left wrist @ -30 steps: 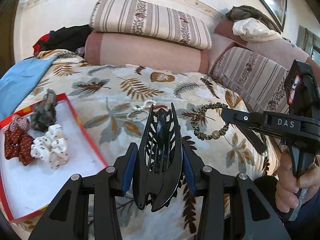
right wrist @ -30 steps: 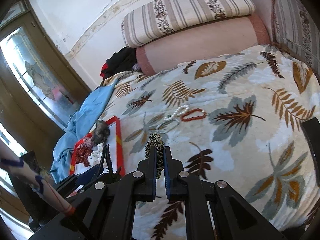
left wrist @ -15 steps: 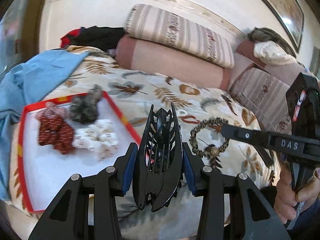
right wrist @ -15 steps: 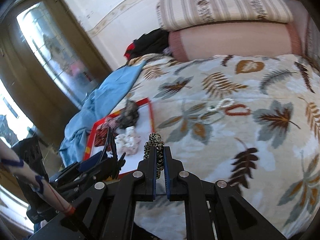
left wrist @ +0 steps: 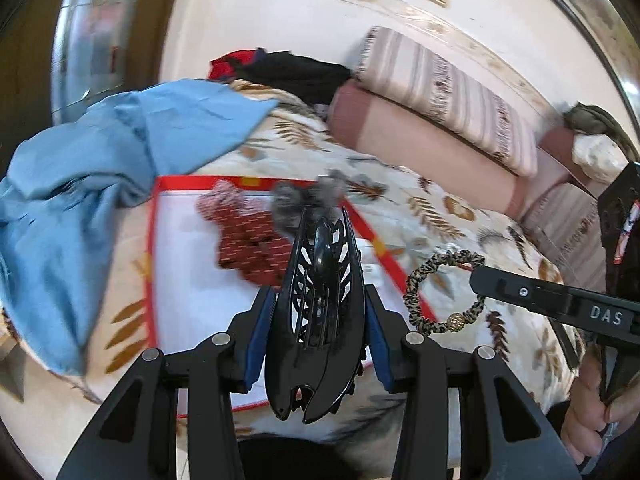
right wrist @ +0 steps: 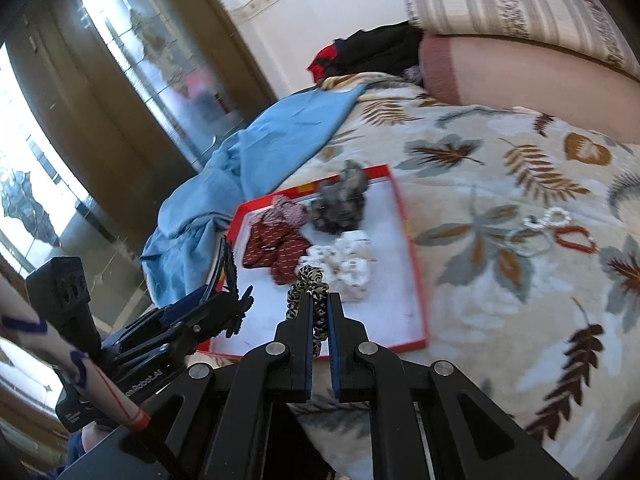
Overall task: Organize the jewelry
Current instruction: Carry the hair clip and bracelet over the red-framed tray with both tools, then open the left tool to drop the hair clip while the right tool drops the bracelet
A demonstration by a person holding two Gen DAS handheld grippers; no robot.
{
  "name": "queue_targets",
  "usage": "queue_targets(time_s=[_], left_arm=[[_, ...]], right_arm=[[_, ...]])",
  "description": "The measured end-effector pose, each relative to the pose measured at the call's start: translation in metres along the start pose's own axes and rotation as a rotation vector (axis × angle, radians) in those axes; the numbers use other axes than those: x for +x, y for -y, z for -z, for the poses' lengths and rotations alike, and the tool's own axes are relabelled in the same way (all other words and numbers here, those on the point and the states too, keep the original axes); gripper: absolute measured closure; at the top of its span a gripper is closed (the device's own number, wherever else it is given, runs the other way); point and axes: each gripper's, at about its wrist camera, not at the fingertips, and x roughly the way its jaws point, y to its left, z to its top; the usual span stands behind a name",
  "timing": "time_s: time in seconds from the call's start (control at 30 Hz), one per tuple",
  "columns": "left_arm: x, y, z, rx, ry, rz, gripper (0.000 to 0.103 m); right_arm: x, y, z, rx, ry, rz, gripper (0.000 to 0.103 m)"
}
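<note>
Left gripper: fingers pinching black claw clip upright between them, above red tray on bed. Right gripper: fingers pressed onto leopard hair tie, loop protruding past tips over tray.

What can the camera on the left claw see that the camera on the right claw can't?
Only the left wrist view shows the black hair clip whole, squeezed in the left claw, and the leopard hair tie as a full loop with its gold bead.

Only the right wrist view shows the white scrunchie clearly, and the bead bracelets lying on the leafy blanket.

Both show the red tray, the dark red scrunchie, the grey scrunchie, the blue cloth and the striped pillow.
</note>
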Motion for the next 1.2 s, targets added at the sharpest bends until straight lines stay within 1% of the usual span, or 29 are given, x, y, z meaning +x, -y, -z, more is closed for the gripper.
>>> queue_targets(time_s=[0.23,0.5,0.77,1.2], left_arm=[[0.002,-0.023,0.004,-0.04,-0.006,-0.04,0.061],[0.012,-0.035,0.01,-0.062,-0.027,-0.065,0.061],[0.023,-0.044,0.014,-0.082,-0.05,-0.082,0.061],[0.036,-0.049,0.018,-0.088,-0.081,-0.099,0.061]], right_arm=[[0.032,-0.021,-0.002,-0.029,-0.045,-0.019,0.096],[0.062,-0.03,0.006,-0.048,-0.09,-0.011,0.096],[0.083,-0.027,0.013,-0.049,-0.126,0.003,0.096],[0.096,-0.018,0.019,-0.035,-0.157,0.022,0.095]])
